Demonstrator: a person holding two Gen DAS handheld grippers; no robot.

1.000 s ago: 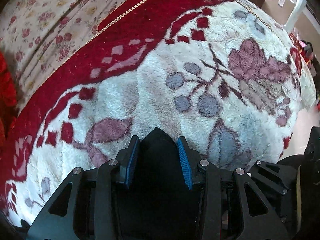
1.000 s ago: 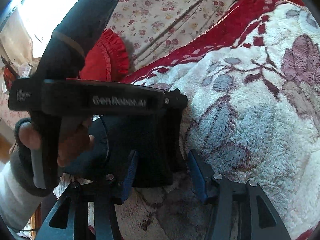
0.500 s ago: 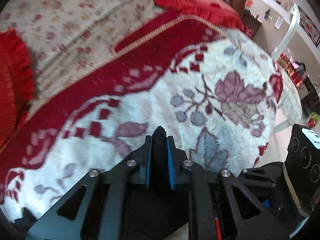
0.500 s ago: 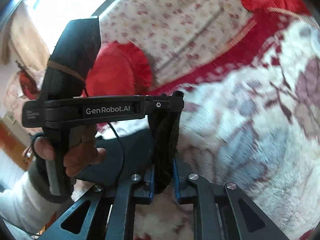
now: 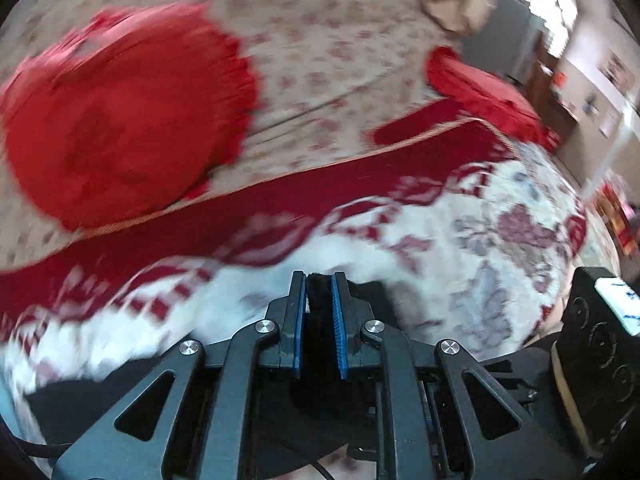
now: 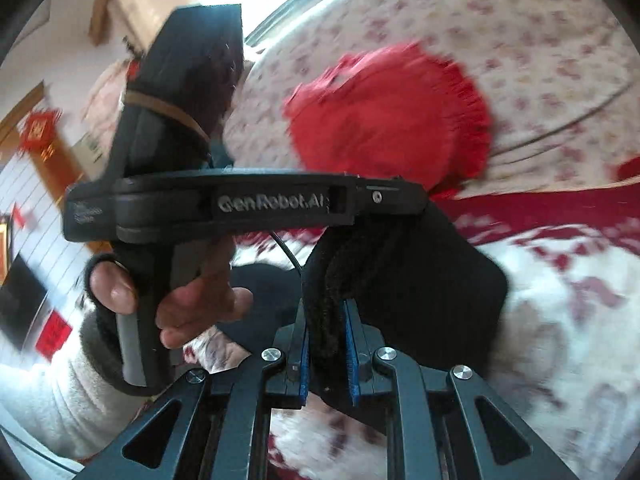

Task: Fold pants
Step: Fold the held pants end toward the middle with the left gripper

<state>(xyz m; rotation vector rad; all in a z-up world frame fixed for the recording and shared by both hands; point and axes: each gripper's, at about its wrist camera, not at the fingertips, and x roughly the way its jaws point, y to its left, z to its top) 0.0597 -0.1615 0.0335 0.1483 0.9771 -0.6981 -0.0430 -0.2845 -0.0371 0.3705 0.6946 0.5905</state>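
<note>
The black pants (image 6: 420,280) hang lifted above the fluffy white and red blanket (image 6: 580,320). My right gripper (image 6: 326,304) is shut on a bunched edge of the pants. My left gripper (image 5: 319,280) is shut on another edge of the pants (image 5: 318,304), with black cloth trailing under it. In the right wrist view the left gripper's body (image 6: 240,208), held in a hand, sits just left of the pants and pinches their top edge.
A round red cushion (image 5: 120,120) and a second red cushion (image 5: 488,96) lie against the floral backrest (image 5: 340,40). A black device with dials (image 5: 600,320) stands at the right. A red-bordered blanket (image 5: 500,248) covers the seat.
Both grippers closed on the pants edge and lifted it up from the blanket. Both views tilted upward toward the backrest and cushions.
</note>
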